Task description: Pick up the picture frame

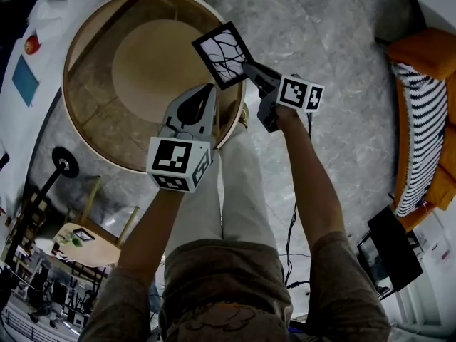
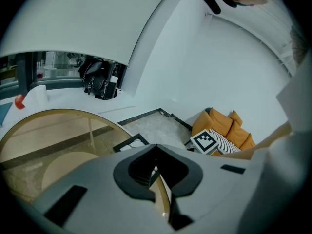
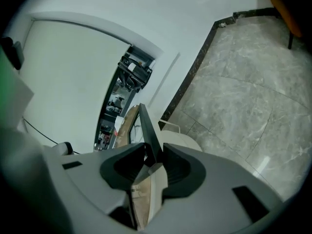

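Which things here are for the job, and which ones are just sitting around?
For the job:
- picture frame
- right hand-held gripper, clamped on the frame's corner

Just sitting around:
- round glass table
- orange sofa
- striped cushion
- left hand-held gripper, holding nothing

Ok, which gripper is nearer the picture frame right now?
Right. The right gripper grips the picture frame by one corner; the left gripper hangs just beside the frame, apart from it, over the glass table.
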The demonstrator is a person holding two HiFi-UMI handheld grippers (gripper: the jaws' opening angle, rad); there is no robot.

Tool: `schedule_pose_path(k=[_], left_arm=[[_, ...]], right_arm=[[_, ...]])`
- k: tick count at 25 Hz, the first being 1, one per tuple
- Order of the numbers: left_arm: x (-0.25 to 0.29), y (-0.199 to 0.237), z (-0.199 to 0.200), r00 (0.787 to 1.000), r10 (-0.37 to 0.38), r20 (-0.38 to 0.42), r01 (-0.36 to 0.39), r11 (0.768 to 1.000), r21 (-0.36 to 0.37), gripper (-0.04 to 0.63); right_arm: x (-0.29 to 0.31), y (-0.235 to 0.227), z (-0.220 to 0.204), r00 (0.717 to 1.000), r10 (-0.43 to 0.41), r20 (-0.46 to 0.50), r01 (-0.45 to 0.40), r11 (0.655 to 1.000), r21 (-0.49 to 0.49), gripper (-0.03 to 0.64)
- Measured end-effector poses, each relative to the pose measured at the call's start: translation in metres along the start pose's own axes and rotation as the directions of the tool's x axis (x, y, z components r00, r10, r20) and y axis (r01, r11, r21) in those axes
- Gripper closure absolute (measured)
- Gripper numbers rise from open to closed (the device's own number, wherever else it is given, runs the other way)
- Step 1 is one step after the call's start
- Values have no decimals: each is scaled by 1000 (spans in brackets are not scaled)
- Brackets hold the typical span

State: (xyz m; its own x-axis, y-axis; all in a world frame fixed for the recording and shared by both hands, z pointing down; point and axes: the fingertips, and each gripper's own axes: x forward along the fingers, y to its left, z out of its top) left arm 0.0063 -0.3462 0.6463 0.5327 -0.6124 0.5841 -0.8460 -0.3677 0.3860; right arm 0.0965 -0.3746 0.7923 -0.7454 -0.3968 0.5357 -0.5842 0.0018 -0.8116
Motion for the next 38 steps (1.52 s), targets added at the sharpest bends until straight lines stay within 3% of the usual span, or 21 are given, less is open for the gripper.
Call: schedule_pose_path(k=[4, 9, 19, 28, 38], left_arm=[[-1, -1, 2, 1000, 5, -1, -5, 1000, 5, 577], [-8, -4, 2, 1000, 10, -11, -10, 1000, 6, 577], [-39, -11, 4, 998, 43, -54, -45, 998, -36, 577], [-79, -28, 36, 997, 43, -57, -46, 997, -56, 577], [-157, -71, 101, 1000, -12, -12, 12, 999, -52, 577]], right_arm=[[-8, 8, 0, 1000, 15, 15, -15, 1000, -16, 495], [-24, 25, -3, 1000, -17, 12, 19, 993, -119, 519], [-53, 75, -11, 999, -24, 40, 29, 991, -129, 532], [-100, 133, 5, 994, -51, 92, 68, 978, -196, 533], [-186, 240, 19, 980, -37, 197, 100, 942, -320, 533]])
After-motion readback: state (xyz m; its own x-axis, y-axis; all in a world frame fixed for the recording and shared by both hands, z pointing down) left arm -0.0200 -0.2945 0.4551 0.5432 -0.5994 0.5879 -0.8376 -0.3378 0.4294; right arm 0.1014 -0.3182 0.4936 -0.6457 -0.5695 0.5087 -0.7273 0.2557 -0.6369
